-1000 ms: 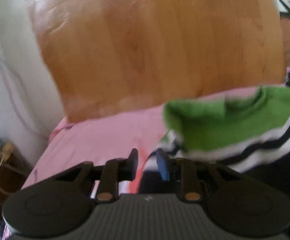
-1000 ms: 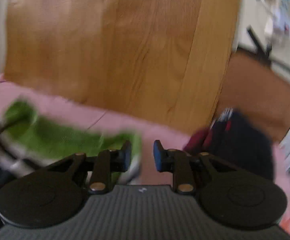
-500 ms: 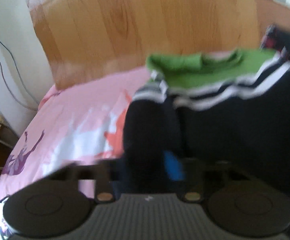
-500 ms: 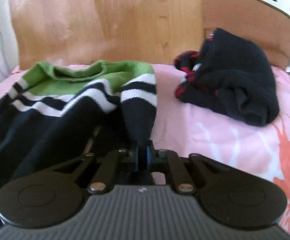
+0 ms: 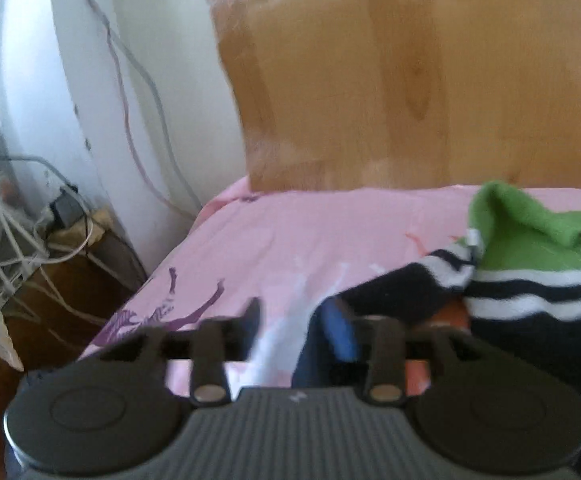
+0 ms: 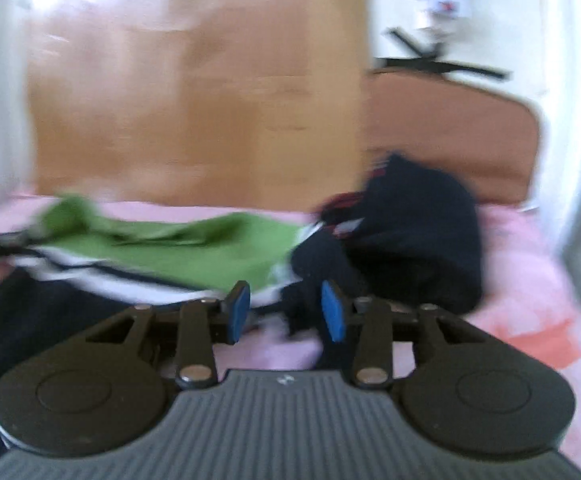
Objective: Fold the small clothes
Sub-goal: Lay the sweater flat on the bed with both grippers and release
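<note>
We have both pairs of jaws standing apart with nothing pinched: the left gripper [image 5: 294, 322] has just been opening, bare pink bedsheet [image 5: 290, 236] showing through its gap, and the right gripper [image 6: 286, 312] has just been opening too, a dark edge of cloth lying just ahead of its gap but not pressed by either blue pad. The task's thing, a small striped sweater [image 5: 530, 280] with a green yoke, white bands and a navy body, lies spread on the bed ahead and to the right of the left jaws; in the right wrist view it [image 6: 194, 248] runs ahead and to the left. Its left sleeve [image 5: 410, 284] sits just beyond the left jaws' right finger. A crumpled dark garment [image 6: 418, 236] rests ahead and right of the right jaws, close against the sweater's edge; whether they touch is lost in blur. We judge the sleeves as freshly laid and the next fold pending. To do it well: take a hem or shoulder edge, one layer only, both sides level, keep clear of the dark garment, and lay down flat before letting go.
</note>
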